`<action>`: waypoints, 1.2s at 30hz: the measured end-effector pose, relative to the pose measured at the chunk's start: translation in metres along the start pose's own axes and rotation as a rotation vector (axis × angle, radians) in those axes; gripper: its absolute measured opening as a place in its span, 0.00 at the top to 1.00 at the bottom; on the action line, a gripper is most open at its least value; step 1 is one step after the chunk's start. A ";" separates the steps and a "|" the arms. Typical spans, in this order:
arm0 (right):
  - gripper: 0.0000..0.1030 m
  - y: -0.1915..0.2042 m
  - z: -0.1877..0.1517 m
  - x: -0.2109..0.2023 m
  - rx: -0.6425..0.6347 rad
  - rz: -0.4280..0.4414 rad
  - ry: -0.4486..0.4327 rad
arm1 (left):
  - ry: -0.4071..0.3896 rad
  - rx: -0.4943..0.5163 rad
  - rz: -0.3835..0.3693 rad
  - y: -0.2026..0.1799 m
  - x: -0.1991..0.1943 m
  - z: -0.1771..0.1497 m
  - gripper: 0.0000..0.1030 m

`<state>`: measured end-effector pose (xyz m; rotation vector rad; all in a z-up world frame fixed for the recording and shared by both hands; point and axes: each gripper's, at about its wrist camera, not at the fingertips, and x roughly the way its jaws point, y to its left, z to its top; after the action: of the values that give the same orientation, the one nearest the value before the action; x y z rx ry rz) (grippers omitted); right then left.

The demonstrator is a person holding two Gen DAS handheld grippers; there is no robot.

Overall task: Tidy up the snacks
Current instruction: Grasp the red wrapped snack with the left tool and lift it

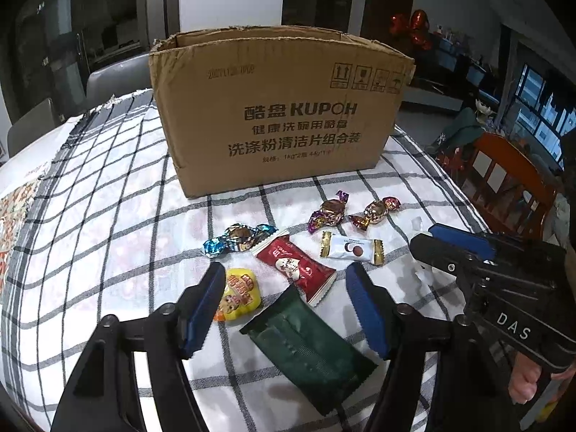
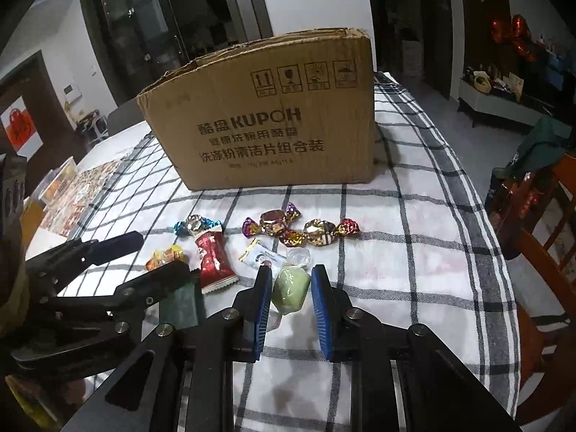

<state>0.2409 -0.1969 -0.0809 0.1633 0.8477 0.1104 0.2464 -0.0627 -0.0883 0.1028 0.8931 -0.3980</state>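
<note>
Right gripper (image 2: 291, 289) fingers clamped on a pale green sweet (image 2: 291, 289), just above the checked counter (image 2: 414, 252). Left gripper (image 1: 286, 304) fingers apart, straddling a dark green packet (image 1: 306, 345). Beyond, wrapped candies before a cardboard box (image 1: 280, 115).

Surface: table under a checked cloth (image 1: 108, 194).
Rear: open cardboard box (image 1: 280, 108).
Front: twist-wrapped candies (image 1: 329, 210), white packet (image 1: 351, 250), red packet (image 1: 297, 268), yellow sweet (image 1: 241, 293), dark green packet (image 1: 306, 345).
</note>
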 end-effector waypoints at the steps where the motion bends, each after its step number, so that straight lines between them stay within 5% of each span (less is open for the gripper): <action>1: 0.77 -0.001 0.001 0.001 0.008 -0.002 0.000 | 0.004 -0.002 -0.004 -0.001 0.001 0.001 0.41; 8: 0.77 -0.009 0.008 0.008 0.039 0.016 -0.007 | 0.060 -0.080 -0.018 -0.006 0.021 0.014 0.53; 17: 0.77 -0.010 0.011 0.014 0.029 0.020 -0.007 | 0.099 -0.170 0.093 -0.014 0.044 0.015 0.69; 25: 0.77 -0.010 0.013 0.019 0.038 0.032 -0.008 | 0.123 -0.188 0.129 -0.014 0.057 0.013 0.68; 36: 0.77 -0.005 0.011 0.020 0.030 0.037 0.002 | 0.104 -0.204 0.064 -0.007 0.055 0.011 0.76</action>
<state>0.2630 -0.1996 -0.0896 0.2071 0.8491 0.1330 0.2828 -0.0881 -0.1233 -0.0361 1.0257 -0.2417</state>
